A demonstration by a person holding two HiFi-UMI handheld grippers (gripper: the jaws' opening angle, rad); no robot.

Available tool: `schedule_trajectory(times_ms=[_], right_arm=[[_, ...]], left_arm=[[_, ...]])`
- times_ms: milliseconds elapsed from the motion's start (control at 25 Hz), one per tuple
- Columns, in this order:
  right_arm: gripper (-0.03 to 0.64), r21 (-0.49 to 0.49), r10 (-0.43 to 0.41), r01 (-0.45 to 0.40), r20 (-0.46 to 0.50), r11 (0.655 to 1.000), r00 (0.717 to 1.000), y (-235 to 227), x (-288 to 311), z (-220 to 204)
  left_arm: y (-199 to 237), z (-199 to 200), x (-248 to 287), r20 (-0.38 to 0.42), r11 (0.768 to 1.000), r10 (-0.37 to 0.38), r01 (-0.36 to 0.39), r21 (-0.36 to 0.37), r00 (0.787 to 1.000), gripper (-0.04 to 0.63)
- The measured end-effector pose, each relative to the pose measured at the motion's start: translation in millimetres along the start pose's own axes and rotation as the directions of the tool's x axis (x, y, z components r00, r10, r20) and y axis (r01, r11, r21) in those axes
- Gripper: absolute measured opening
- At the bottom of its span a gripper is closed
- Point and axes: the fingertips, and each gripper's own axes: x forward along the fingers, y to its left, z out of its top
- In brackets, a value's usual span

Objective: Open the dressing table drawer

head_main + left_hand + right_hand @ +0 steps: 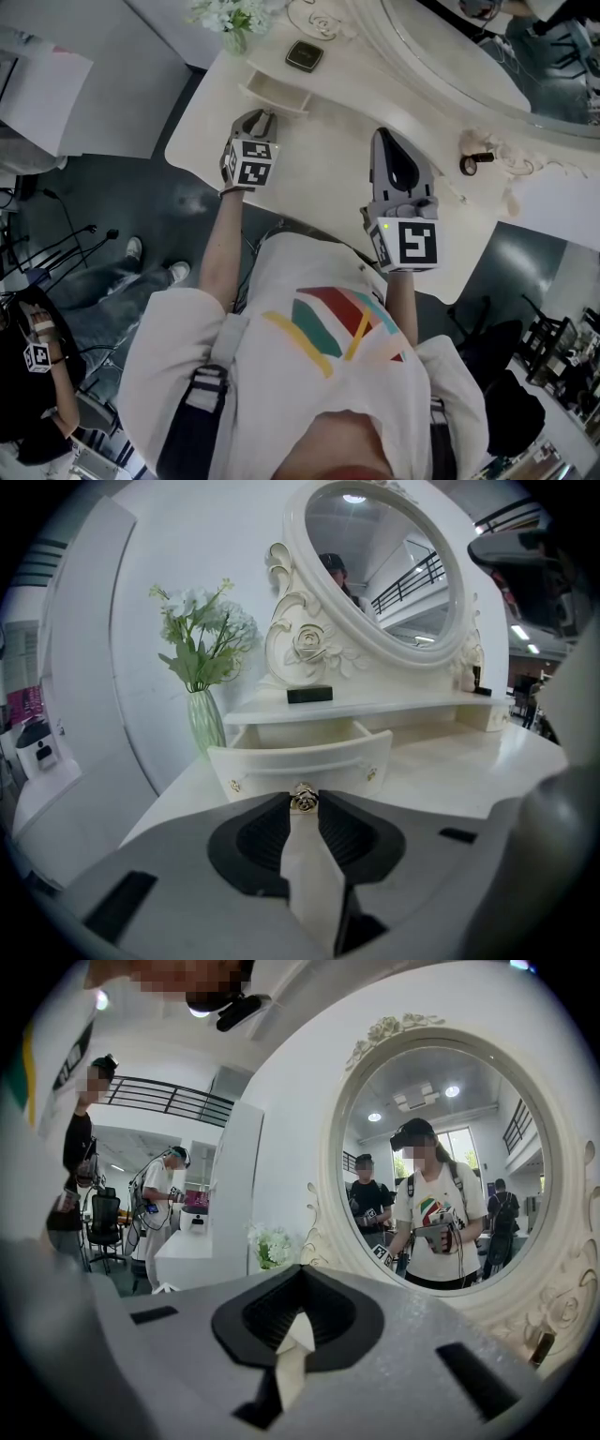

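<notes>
The cream dressing table (pixel 319 178) has a small drawer (pixel 275 94) under its shelf, and the drawer stands pulled out. In the left gripper view the curved drawer front (pixel 281 766) carries a gold rose knob (pixel 303 798) at its middle. My left gripper (pixel 303 801) is shut on that knob, its tips pinching it from both sides. From the head view the left gripper (pixel 265 114) sits just in front of the drawer. My right gripper (pixel 386 134) hangs over the middle of the tabletop, shut on nothing, and it faces the oval mirror (pixel 441 1166).
A glass vase of white flowers (pixel 202 658) stands left of the drawer. A small black box (pixel 304 56) lies on the shelf above it. A small dark item (pixel 473 162) lies at the table's right. Other people stand on the floor at left (pixel 42 375).
</notes>
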Motion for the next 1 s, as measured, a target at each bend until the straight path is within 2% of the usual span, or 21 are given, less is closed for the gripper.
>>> schedule_trajectory(times_ms=[1000], right_arm=[[0.000, -0.013, -0.025, 0.025, 0.008, 1.000, 1.000, -3, -14, 1]], left_arm=[[-1, -7, -9, -0.008, 1.000, -0.006, 0.006, 0.010, 1.000, 0.089]])
